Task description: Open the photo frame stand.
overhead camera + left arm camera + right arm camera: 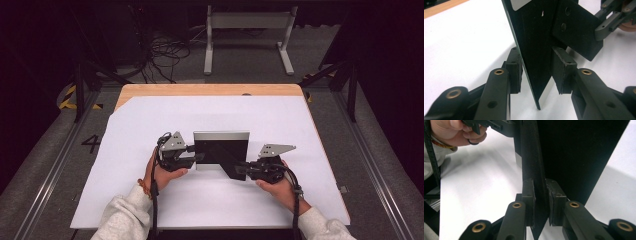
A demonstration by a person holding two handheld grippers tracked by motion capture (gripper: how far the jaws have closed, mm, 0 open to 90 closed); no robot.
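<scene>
A picture frame (221,148) stands upright mid-table, its black back toward me and a silver rim along its top. Its black easel leg (231,168) juts out toward the near right. My left gripper (199,158) is at the frame's left edge. In the left gripper view the gripper (536,60) has its pads pressed on both faces of the frame's edge (534,37), with the leg (576,32) and the other gripper (609,22) beyond. My right gripper (242,168) is shut on the leg. In the right gripper view the gripper (540,195) pinches the leg's thin edge (531,152).
A white sheet (150,120) covers most of the wooden table (210,89). The near edge of the sheet lies just behind my forearms. Beyond the far edge are floor cables (165,52) and a white metal stand (247,22).
</scene>
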